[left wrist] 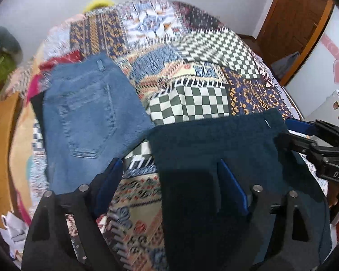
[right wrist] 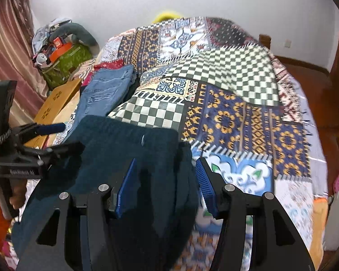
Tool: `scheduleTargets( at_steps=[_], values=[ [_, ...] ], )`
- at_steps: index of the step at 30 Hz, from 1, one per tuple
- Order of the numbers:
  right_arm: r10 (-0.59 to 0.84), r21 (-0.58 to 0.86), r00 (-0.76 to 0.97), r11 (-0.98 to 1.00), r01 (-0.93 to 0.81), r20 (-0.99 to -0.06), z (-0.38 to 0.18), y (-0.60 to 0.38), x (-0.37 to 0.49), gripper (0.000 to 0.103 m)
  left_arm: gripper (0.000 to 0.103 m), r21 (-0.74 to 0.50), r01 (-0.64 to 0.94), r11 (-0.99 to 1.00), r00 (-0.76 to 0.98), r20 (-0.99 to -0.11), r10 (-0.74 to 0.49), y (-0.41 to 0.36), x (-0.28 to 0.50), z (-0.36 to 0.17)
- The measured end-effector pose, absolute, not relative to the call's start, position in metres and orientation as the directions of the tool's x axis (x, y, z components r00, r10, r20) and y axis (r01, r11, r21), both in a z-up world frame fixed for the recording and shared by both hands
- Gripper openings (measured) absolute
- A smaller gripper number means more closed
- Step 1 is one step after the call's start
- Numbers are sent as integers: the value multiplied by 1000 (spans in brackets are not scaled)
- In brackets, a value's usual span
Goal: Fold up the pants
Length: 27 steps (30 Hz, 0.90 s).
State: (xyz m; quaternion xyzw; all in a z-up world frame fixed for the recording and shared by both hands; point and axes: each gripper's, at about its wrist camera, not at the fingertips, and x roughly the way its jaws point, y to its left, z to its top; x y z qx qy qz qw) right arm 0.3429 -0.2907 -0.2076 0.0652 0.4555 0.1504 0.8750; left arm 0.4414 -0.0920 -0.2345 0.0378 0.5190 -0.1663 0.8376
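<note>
Left gripper (left wrist: 169,180) is spread wide, nothing pinched: its right finger (left wrist: 232,185) sits over the dark teal pants (left wrist: 214,140) while the other finger hangs above bare bedspread beside them. Right gripper (right wrist: 167,180) is wide open too, straddling the pants' right side, with fabric lying between the fingers but not clamped.

The pants lie on the patchwork bedspread (right wrist: 237,117) at the near side of the bed, with what looks like the waistband, carrying a small white tag (right wrist: 142,139), running across the far end. The frames are blurred, so whether the fingers touch the cloth I can't tell.

My read: both grippers are lining up for a grab. To do it well, each should take the cloth at matching spots on opposite edges, biting through all layers, so the fold comes up square instead of skewed.

Room check: beyond the pants and to the right the bedspread is open, with plenty of space to carry a fold forward. On the left, folded blue jeans (left wrist: 83,113) lie just beside the teal edge, and a wooden board (right wrist: 54,103) sits past them, so swinging left risks dragging the jeans.
</note>
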Motion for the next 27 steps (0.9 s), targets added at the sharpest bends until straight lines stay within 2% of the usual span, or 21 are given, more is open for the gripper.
scheduleTargets(
  at_steps=[2, 4, 7, 10, 15, 20, 23, 25, 27],
  values=[
    [329, 250, 522, 943, -218, -787, -214, -288, 352, 49, 77, -133, 321, 938, 392, -883, -259, -92, 447, -240],
    [333, 236, 520, 940, -245, -787, -218, -287, 358, 33, 75, -140, 322, 936, 391, -881, -266, -93, 452, -244],
    [347, 233, 512, 933, -276, -786, -224, -284, 361, 21, 73, -102, 314, 944, 413, -880, -233, -95, 454, -250],
    [334, 208, 529, 936, -285, -780, -225, -283, 362, 19, 73, -34, 274, 961, 462, -872, -162, -92, 453, -254],
    [299, 178, 539, 948, -265, -787, -229, -283, 362, 19, 73, -68, 264, 962, 440, -879, -183, -86, 458, -253],
    [203, 91, 595, 973, -212, -778, -208, -286, 351, 25, 72, 14, 245, 970, 533, -837, -122, -79, 443, -216],
    [126, 28, 637, 986, -162, -761, -189, -294, 340, 33, 72, -32, 269, 963, 542, -821, -179, -69, 430, -189],
    [153, 53, 636, 983, -174, -757, -177, -299, 332, 54, 76, -62, 290, 955, 537, -816, -216, -66, 418, -174],
    [180, 76, 641, 979, -187, -746, -165, -301, 320, 67, 85, -63, 298, 952, 548, -805, -225, -65, 406, -163]
  ],
)
